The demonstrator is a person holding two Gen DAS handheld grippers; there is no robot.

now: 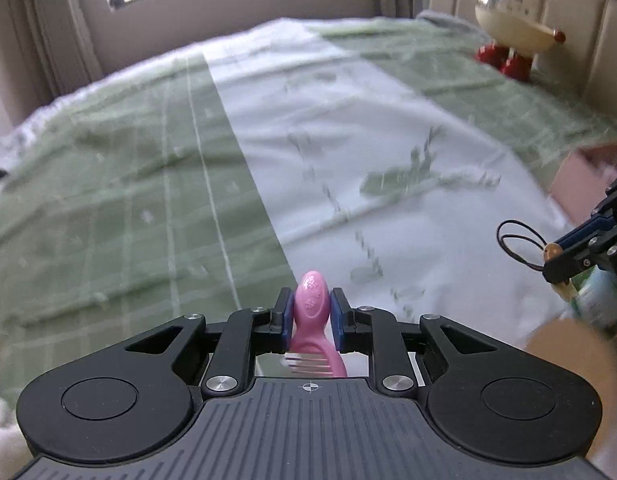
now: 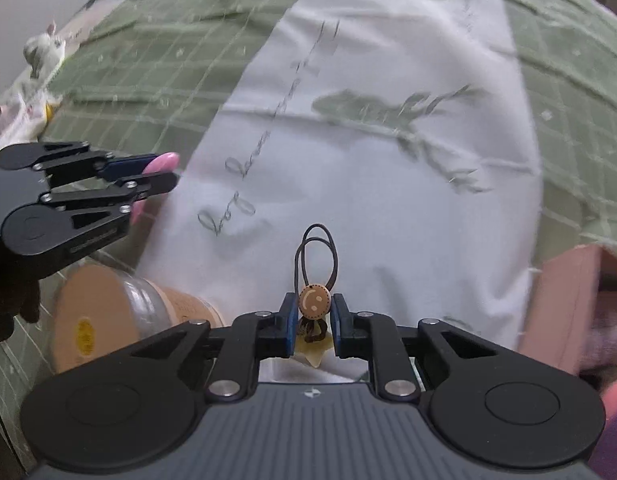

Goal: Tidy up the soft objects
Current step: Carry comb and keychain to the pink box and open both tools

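Now both tongs carry small things above the bed.
Left tongs (image 1: 311, 320) pinch a pink comb (image 1: 311, 300); right tongs (image 2: 311, 322) clamp a smiley hair tie (image 2: 313, 298), over the bedspread's (image 2: 388, 184) white middle strip. Pink box (image 2: 564, 300) waits rightward; nothing stowed yet, apparently.

Right gripper (image 2: 312, 320): blue pads clamped on a hair tie (image 2: 313, 298) with a brown smiley charm, its dark loops standing above the fingertips.
Left gripper (image 2: 164, 176): at the left edge, pinching a pink comb (image 2: 162, 162).
Bedspread (image 2: 388, 160): green check with a white panel.
Jar (image 2: 108, 316): on its side, lower left.
Pink box (image 2: 564, 300): right edge.
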